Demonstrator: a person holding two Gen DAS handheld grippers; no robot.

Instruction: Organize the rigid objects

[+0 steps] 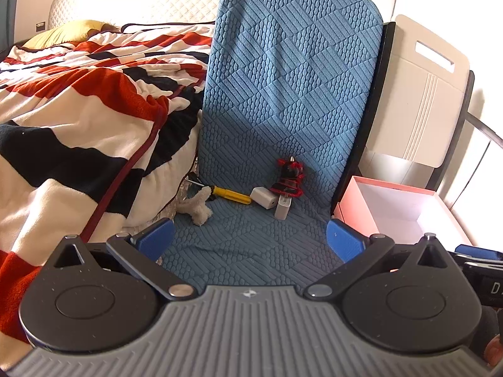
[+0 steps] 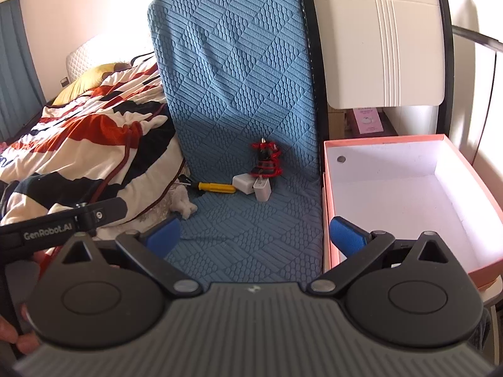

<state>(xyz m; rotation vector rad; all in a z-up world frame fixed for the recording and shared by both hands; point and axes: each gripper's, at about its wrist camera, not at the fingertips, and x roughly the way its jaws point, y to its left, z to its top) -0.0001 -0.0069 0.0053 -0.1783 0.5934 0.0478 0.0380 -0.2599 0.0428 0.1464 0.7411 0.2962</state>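
We read "GenRobot.AI" on the left tongs' black arm [image 2: 47, 227]. Yellow-handled screwdriver [image 1: 231, 194], two white chargers [image 1: 264, 198] and a black plug wound in red cable [image 1: 290, 179] lie touching at the seat's back, at twelve o'clock from both tongs. Left tongs [image 1: 250, 240] spread, empty; right tongs [image 2: 256, 234] likewise. Open pink box [image 2: 328, 220] at three o'clock of the blue-covered chair [image 2: 232, 62].

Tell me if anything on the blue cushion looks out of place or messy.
Yes. A yellow screwdriver, two white chargers and a black gadget wrapped in red cord sit jumbled at the back of the blue cushion, while the pink box beside it is empty. A fluffy toy pokes out from under the blanket.
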